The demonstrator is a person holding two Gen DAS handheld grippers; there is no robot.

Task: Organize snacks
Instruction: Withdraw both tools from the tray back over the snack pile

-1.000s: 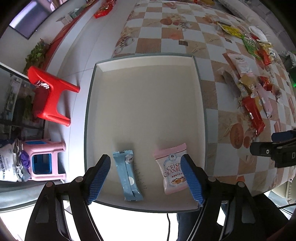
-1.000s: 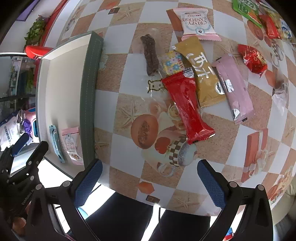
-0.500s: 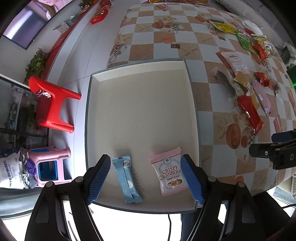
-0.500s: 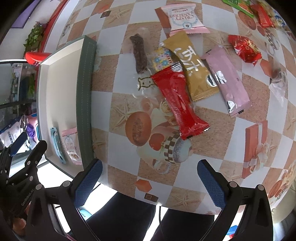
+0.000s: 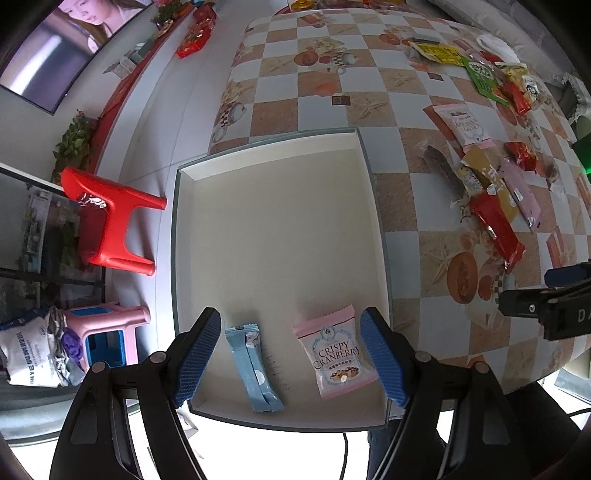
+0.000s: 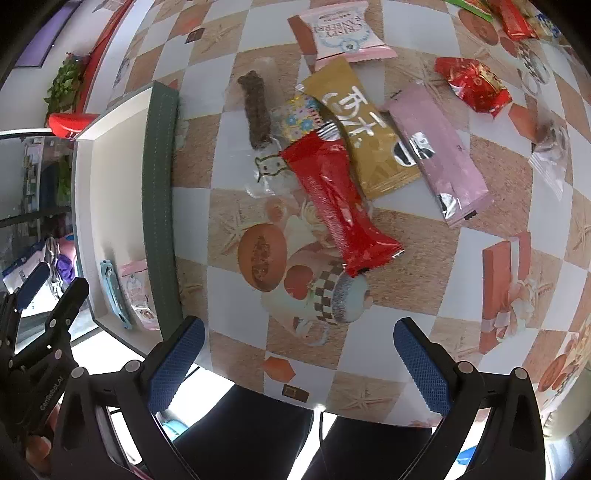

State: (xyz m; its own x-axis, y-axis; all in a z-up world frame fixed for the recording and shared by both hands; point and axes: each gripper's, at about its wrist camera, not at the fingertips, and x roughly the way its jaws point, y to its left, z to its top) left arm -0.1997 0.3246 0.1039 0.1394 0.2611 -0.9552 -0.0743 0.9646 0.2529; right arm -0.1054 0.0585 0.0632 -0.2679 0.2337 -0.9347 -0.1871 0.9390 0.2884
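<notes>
Table (image 6: 461, 258) with checked cloth, near edge close under both grippers. Box (image 5: 380, 236), shallow, cream inside, on left part of table, near corner seemingly past table edge; likely to tip or slide if pressed down there. Left gripper (image 5: 291, 350) above near end of box, jaws wide apart, nothing between pads. Right gripper (image 6: 299, 365) above bare cloth near table edge, jaws likewise wide apart and empty. Inside box, side by side but apart: pink cranberry pack (image 5: 336, 358) and blue bar (image 5: 255, 369); risk of scattering both if a jaw drags through on next drop. Remaining snacks loose on cloth to right of box, well apart from it. Red bar (image 6: 340, 203) nearest right gripper, far end lying over flowered sweet (image 6: 299, 118) and against gold pack (image 6: 365, 136); closing on it at that end could catch a neighbour too. Pink bar (image 6: 439, 155) just beside gold pack, foil ends slick, prone to slipping from pads. Brown stick (image 6: 256, 110) in clear wrap, thin and flat; easy to miss or crush. Second cranberry pack (image 6: 340, 31) and red sweet (image 6: 472, 86) further out; reach across pile may sweep wrappers toward table edge.
</notes>
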